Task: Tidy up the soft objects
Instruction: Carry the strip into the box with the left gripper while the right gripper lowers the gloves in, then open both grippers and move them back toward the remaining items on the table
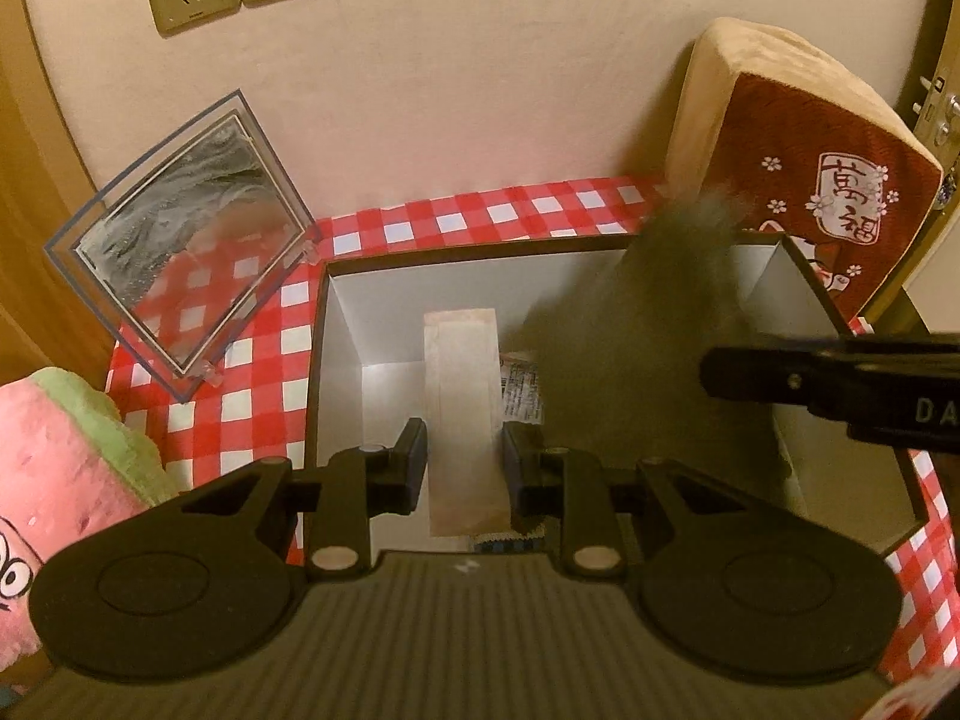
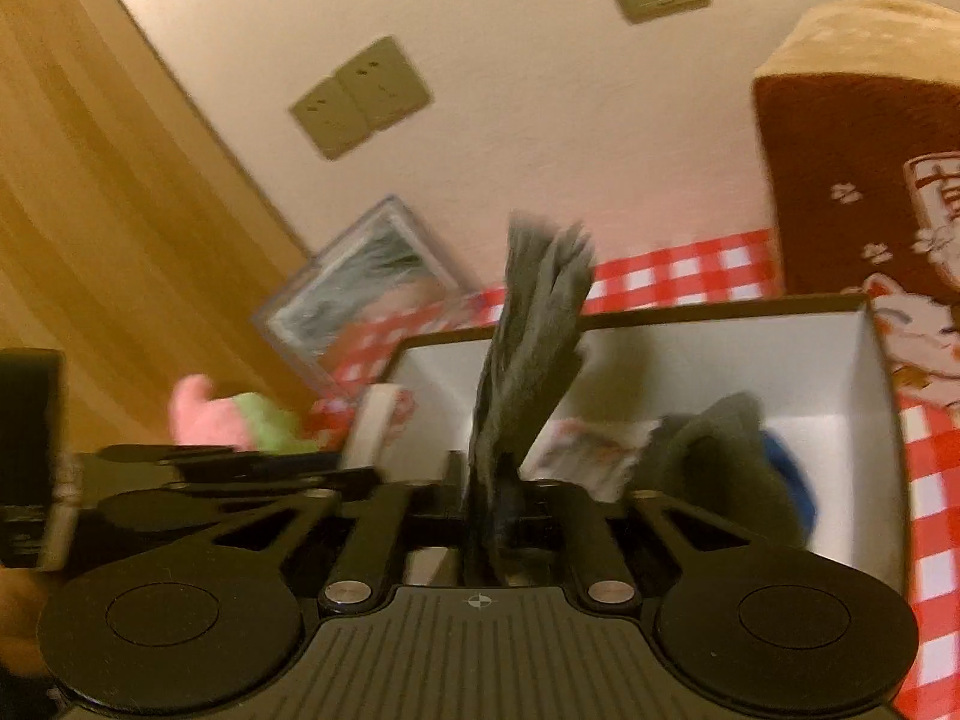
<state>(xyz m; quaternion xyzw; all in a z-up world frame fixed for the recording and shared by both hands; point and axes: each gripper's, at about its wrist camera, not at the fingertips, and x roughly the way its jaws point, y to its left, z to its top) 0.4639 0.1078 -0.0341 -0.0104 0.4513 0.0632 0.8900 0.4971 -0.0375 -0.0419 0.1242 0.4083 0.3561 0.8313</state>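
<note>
One white-lined box (image 1: 336, 360) on checked worktop (image 1: 456, 216); inside: one pale folded cloth (image 1: 462, 396) pinched upright in left gripper (image 1: 463, 462) jaws; one printed packet (image 1: 521, 384) beside it; grey and blue items (image 2: 738, 468) at right end. Above box: one grey cloth (image 2: 528, 348) between right gripper (image 2: 489, 516) jaws, grip uncertain. Beside box: two plush cushions, one clear case (image 1: 180, 264).

We see a tabletop covered by a red-and-white checked cloth (image 1: 264, 384). On it sits an open cardboard box (image 1: 336, 354) with white inner walls. Left of the box a clear acrylic frame (image 1: 180, 264) stands tilted on one corner (leaning towards the wall). A pink-and-green plush toy (image 1: 66, 456) lies at the near left, and a red-and-tan cushion (image 1: 804, 180) stands upright behind the box's right corner.
</note>
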